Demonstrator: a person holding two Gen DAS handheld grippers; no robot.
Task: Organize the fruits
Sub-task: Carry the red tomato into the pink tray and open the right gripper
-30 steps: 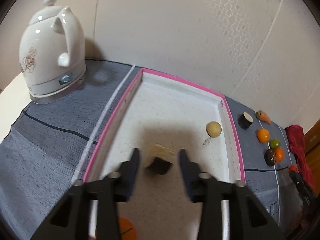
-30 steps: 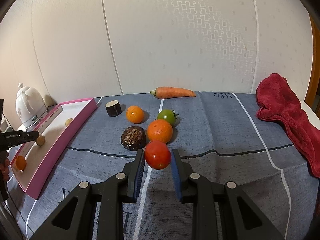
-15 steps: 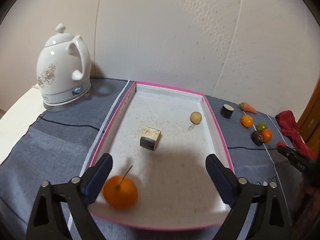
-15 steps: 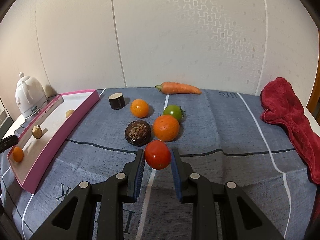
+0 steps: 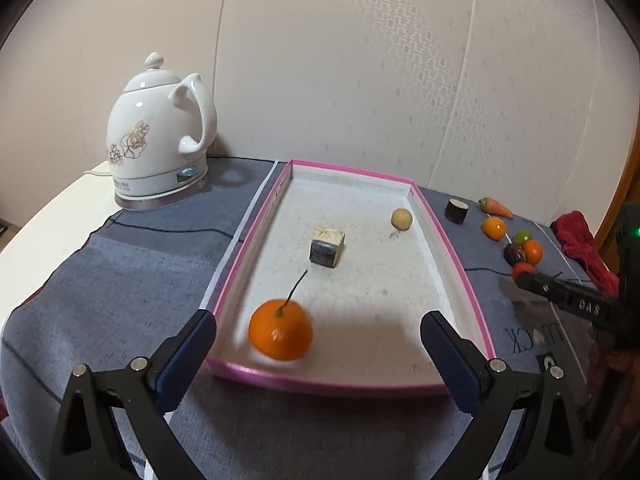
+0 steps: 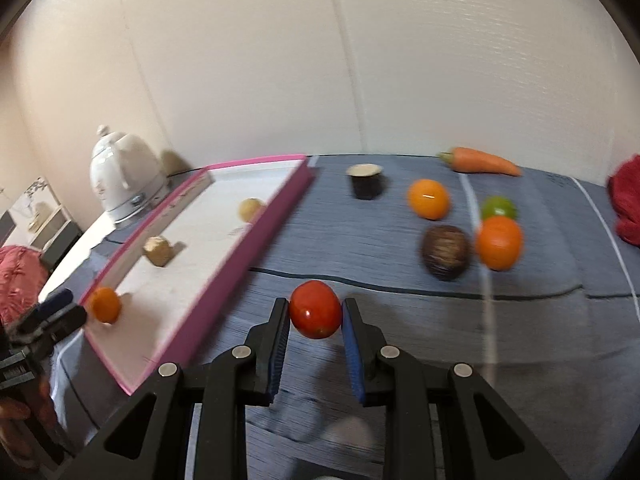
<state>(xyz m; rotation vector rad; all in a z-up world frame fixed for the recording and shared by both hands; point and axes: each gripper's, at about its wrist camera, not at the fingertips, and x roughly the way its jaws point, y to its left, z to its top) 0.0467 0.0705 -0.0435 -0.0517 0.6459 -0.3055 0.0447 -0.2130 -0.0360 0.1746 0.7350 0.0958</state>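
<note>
The red tomato [image 6: 315, 314] sits pinched between the two blue pads of the right gripper [image 6: 315, 334], whose jaws are closed tight on its sides; it hangs above the grey cloth [image 6: 400, 320] just right of the pink-rimmed tray [image 6: 256, 248]. In the left wrist view the same tomato [image 5: 524, 268] shows small at the tip of the right gripper [image 5: 524, 276], near the loose pile of produce.

Inside the tray [image 5: 452, 240], near its front edge, lies a stemmed orange [image 5: 281, 334]; farther back are a tan cube-shaped piece with a dark side [image 5: 327, 247] and a small round yellowish fruit [image 5: 401, 219] near the right wall. The left gripper [image 5: 316, 334] hovers over the tray's near end with its jaws opening, spread very wide; the orange lies between the pads, clear of both.

On the cloth right of the tray, well apart from it, rest a dark cylinder with a pale top [image 6: 365, 181], an orange mandarin [image 6: 428, 198], a green tomato [image 6: 498, 208], a larger orange [image 6: 499, 242] touching or just beside a brown, rough-skinned fruit [image 6: 445, 252], and a carrot [image 6: 478, 165] at the back by the wall. A red towel [image 5: 580, 244] is bunched at the far right edge of the tabletop. A white ceramic kettle [image 5: 158, 148] with a flower print stands at the left rear corner.
</note>
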